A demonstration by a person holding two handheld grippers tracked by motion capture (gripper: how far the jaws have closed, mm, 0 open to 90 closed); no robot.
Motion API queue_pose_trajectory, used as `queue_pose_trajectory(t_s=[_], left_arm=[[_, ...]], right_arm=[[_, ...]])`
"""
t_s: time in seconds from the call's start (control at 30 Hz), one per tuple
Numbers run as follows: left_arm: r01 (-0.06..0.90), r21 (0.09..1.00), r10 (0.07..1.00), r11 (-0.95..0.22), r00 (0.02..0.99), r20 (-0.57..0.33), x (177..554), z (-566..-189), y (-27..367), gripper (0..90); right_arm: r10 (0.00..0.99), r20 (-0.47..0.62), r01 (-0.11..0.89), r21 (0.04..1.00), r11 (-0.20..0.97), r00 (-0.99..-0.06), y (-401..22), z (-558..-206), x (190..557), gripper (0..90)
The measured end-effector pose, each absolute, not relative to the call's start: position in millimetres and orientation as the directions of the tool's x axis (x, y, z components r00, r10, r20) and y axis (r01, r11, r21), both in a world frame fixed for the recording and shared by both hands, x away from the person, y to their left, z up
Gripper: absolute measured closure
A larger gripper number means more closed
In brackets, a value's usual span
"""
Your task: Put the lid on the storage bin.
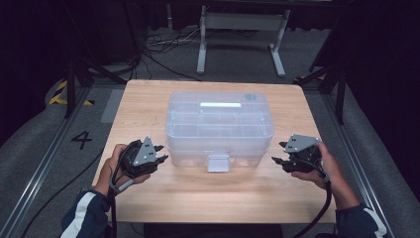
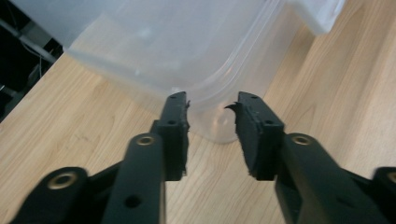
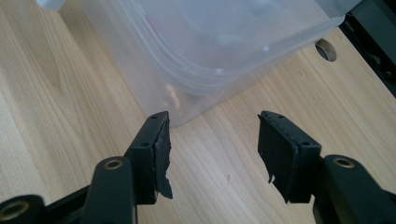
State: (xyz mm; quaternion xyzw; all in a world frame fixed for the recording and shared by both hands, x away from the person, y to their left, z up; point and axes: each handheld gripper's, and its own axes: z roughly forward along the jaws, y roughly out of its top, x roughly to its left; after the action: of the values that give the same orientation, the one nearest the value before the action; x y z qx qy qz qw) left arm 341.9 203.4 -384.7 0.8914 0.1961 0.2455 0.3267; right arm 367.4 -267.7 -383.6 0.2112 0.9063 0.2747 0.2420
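Left gripper [image 1: 159, 153] sat on the left side of the wooden worktop [image 1: 148, 196], held in the person's left hand [image 1: 115, 166], grey three-cornered plate up. Jaws parted to a moderate gap, nothing between them; in the left gripper view they pointed at the near left corner of the box, tips close to the wall, contact not clear.

Clear plastic storage box [image 1: 219, 126] stood at the middle of the worktop, lid on, with a white handle [image 1: 220, 105] set flat in the lid top and a front latch [image 1: 218, 163] hanging at the near edge. Contents too faint to make out.

Right gripper [image 1: 280, 153] lay to the right of the box, in the person's right hand [image 1: 329, 168], jaws aimed toward the box's near right corner. Jaws wide apart, empty, just short of the wall in the right gripper view
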Motion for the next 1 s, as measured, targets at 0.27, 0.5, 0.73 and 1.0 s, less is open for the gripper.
queue_pose_trajectory(t_s=[0.27,0.5,0.73,1.0], left_arm=[[0.240,0.642,0.543,-0.729,0.773,0.328,344.8,-398.8,216.7,47.4],[0.289,0.607,0.567,-0.741,0.754,0.333,346.0,-412.9,229.7,37.2],[0.335,0.601,0.598,-0.726,0.739,0.310,346.2,-428.1,245.9,29.2],[0.376,0.611,0.617,-0.696,0.749,0.242,341.9,-447.3,261.1,25.8]], right_arm=[[0.508,-0.320,0.258,0.581,0.772,-0.800,-276.0,-390.3,364.2,41.2],[0.498,-0.328,0.256,0.564,0.785,-0.803,-281.7,-399.0,361.4,37.6],[0.549,-0.316,0.308,0.569,0.763,-0.774,-298.9,-411.3,359.7,33.1],[0.616,-0.277,0.372,0.594,0.713,-0.737,-324.1,-430.1,353.9,29.2]])
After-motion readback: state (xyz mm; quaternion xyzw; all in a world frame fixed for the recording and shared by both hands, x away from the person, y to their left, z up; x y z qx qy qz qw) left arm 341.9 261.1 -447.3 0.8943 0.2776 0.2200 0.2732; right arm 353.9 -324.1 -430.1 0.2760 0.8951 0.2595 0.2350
